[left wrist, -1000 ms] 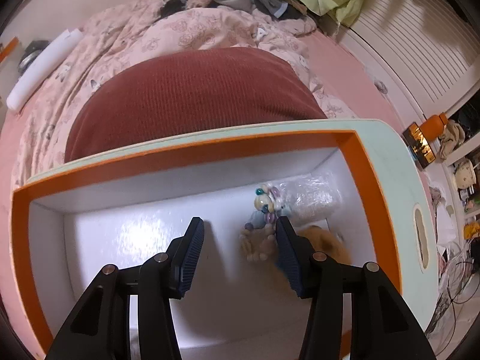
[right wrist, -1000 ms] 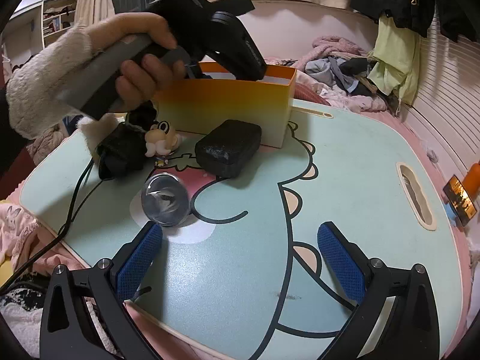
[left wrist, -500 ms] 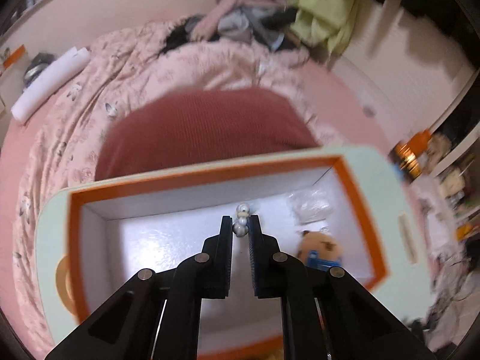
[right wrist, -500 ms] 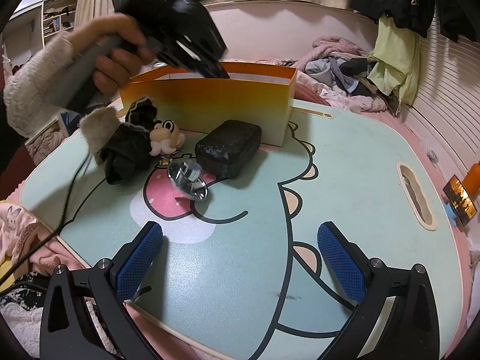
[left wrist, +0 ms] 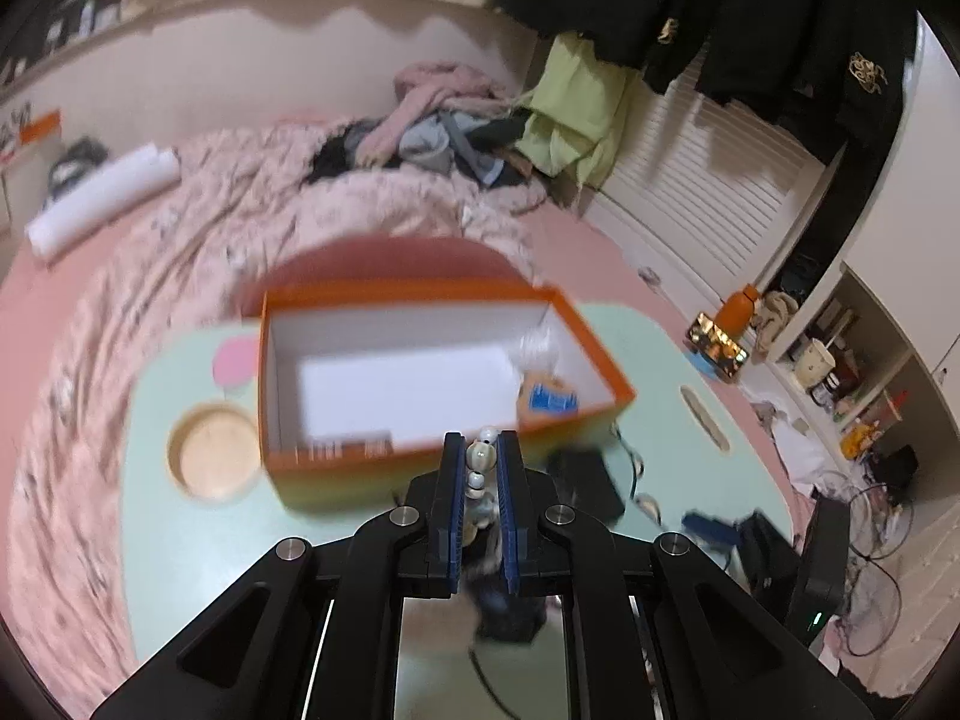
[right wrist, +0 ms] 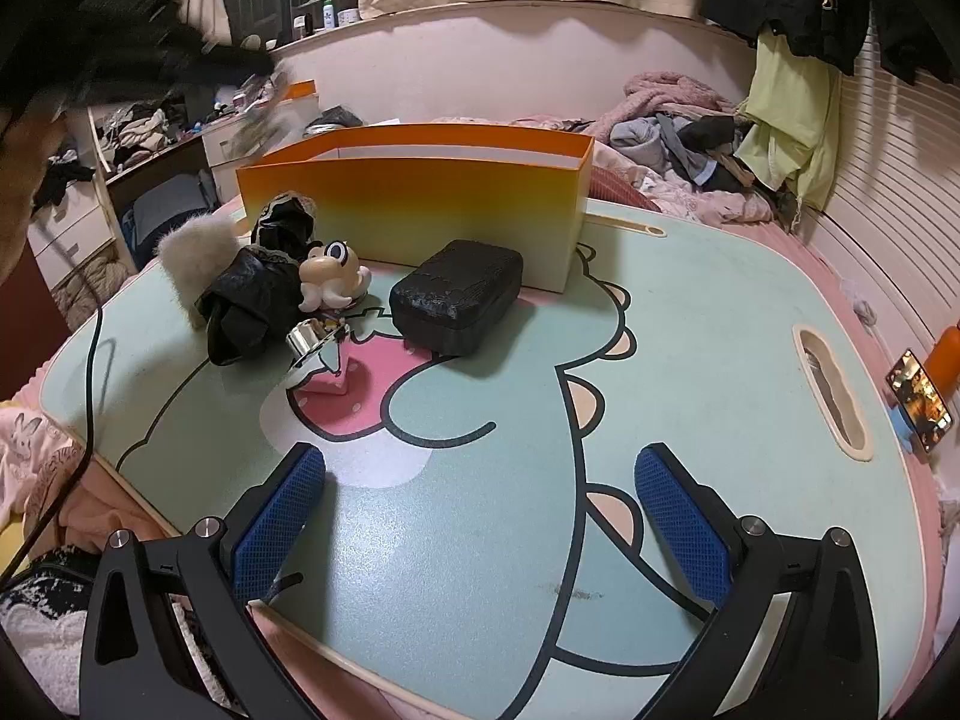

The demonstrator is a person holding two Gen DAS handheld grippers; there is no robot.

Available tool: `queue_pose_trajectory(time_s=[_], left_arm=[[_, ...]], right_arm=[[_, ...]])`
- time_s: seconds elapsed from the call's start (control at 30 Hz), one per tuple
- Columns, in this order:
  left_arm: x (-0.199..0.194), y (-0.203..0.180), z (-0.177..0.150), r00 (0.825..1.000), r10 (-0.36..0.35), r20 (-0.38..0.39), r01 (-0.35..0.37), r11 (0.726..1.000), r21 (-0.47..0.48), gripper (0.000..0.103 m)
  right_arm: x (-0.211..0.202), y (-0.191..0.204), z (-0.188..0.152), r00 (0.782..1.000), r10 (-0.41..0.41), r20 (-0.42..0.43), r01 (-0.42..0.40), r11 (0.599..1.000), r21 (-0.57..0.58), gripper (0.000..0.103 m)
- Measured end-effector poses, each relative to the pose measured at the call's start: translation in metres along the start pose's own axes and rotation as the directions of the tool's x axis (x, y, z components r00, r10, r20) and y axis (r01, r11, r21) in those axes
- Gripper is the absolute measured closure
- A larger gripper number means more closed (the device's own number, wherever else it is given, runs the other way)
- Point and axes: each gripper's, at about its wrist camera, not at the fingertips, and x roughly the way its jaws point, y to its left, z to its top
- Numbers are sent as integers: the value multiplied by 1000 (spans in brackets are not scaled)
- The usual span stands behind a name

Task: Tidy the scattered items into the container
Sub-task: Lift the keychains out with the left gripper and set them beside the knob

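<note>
My left gripper (left wrist: 480, 468) is shut on a beaded charm (left wrist: 480, 462) with pale round beads, held high above the table in front of the orange box (left wrist: 432, 300). The box holds a small toy with a blue part (left wrist: 549, 399) and a clear bag (left wrist: 534, 345). My right gripper (right wrist: 480, 498) is open and empty, low over the near side of the mint table (right wrist: 690, 330). In front of the orange box (right wrist: 420, 204) lie a black case (right wrist: 456, 294), a white cartoon figure (right wrist: 330, 282), a black cloth with a fur pom (right wrist: 246, 294) and a shiny metal piece (right wrist: 312, 342).
A round cup hollow (left wrist: 213, 456) is set in the table left of the box. A black cable (right wrist: 90, 372) runs off the table's left edge. A phone (right wrist: 918, 399) stands to the right. A bed with a pink quilt (left wrist: 240, 210) and clothes lies behind.
My left gripper closed on the beaded charm inside the box and lifted it up and back, out of the box. The shiny metal piece shifted on the table. The right gripper stayed still.
</note>
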Motion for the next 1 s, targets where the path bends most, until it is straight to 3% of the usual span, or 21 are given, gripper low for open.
queue_pose_trajectory(time_s=[0.13,0.17,0.23,0.3,0.37,0.47,0.57,0.63,0.8,0.83,0.9,1.0], left_arm=[[23,20,-18,998,55,-44,-57,997,-50,92],[25,24,-20,998,56,-42,-59,996,-63,87],[22,24,-26,999,45,-16,-46,996,-76,71],[11,21,-33,997,60,40,-57,996,-70,36],[-4,15,-43,990,89,113,-84,995,-54,29],[-18,3,-62,980,119,157,-121,993,2,24],[-24,-8,-87,973,155,172,-163,986,34,13],[-23,-11,-104,965,192,179,-201,979,32,12],[8,-9,-132,964,242,111,-243,970,-5,11],[21,-7,-135,957,281,63,-282,959,-3,11],[31,-15,-140,920,380,95,-385,921,50,0],[33,-12,-139,933,346,97,-352,935,48,0]], right_arm=[[0,0,0,1000,0,1,0,1000,0,0],[0,0,0,1000,0,0,0,1000,0,0],[0,0,0,1000,0,1,0,1000,0,0],[0,0,0,1000,0,0,0,1000,0,0],[0,0,0,1000,1,2,-1,1000,1,0],[-1,0,0,1000,0,2,0,1000,0,0],[-1,-1,0,1000,0,2,0,1000,0,0],[-1,-1,0,1000,0,1,0,1000,0,0],[-1,-1,0,1000,1,2,-1,1000,0,0],[-1,-1,0,1000,1,2,-1,1000,0,0],[-1,-1,0,1000,0,1,0,1000,-1,0],[-3,0,-2,1000,-2,2,2,1000,0,0]])
